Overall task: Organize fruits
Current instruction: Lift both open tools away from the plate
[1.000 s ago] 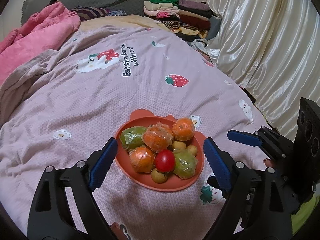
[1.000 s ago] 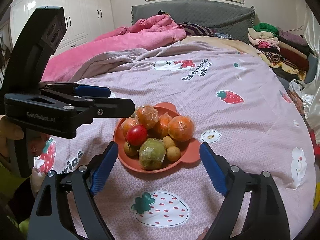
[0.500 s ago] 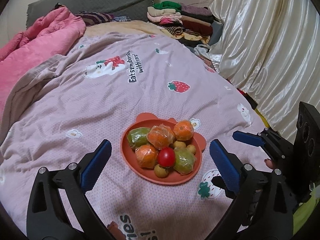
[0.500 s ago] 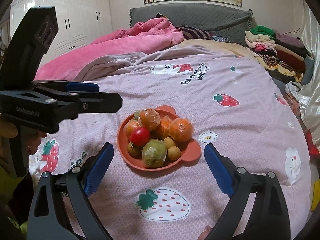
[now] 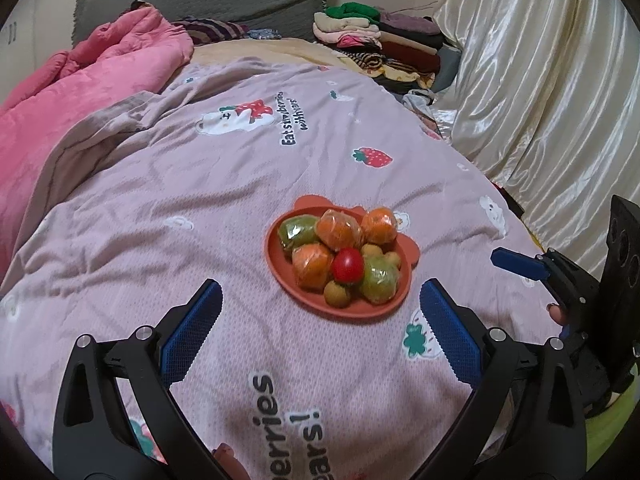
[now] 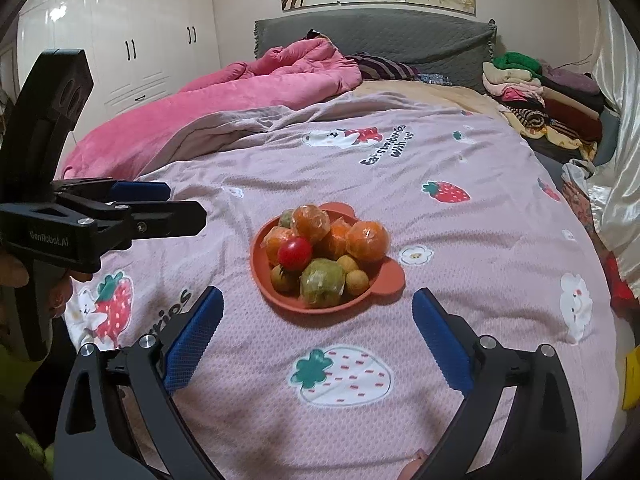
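Orange bear-eared plate (image 5: 280, 276) (image 6: 260, 276) resting on the pink strawberry-print bedspread (image 5: 160, 208) (image 6: 460, 248), heaped with fruit. At the pile's near side, a red tomato (image 5: 347, 265) (image 6: 295, 253), bare and glossy, sitting on top of its neighbours. Around and behind it, plastic-wrapped oranges (image 5: 339, 229) (image 6: 367, 241), several, pressed against one another. Two wrapped green fruits: one at the far left of the plate in the left wrist view (image 5: 297, 232), one at the near rim (image 5: 379, 280) (image 6: 322, 282). Small yellow-brown round fruits (image 5: 337, 294) (image 6: 357, 280) tucked low along the rim between the bigger pieces; exact kind hard to tell. Left gripper (image 5: 320, 328) spread wide, blue pads (image 5: 192, 330) apart and empty, short of the plate and above the bedspread, not touching anything. Right gripper (image 6: 318, 326) likewise gaping, blue pads (image 6: 438, 336) either side of the plate's near edge but held back from it, nothing between them. Beyond, a crumpled pink quilt (image 5: 88, 76) (image 6: 256, 88), a grey headboard (image 6: 376, 40), folded clothes (image 5: 380, 40) (image 6: 540, 92) stacked by the cream curtain (image 5: 540, 80), and white wardrobe doors (image 6: 120, 40).
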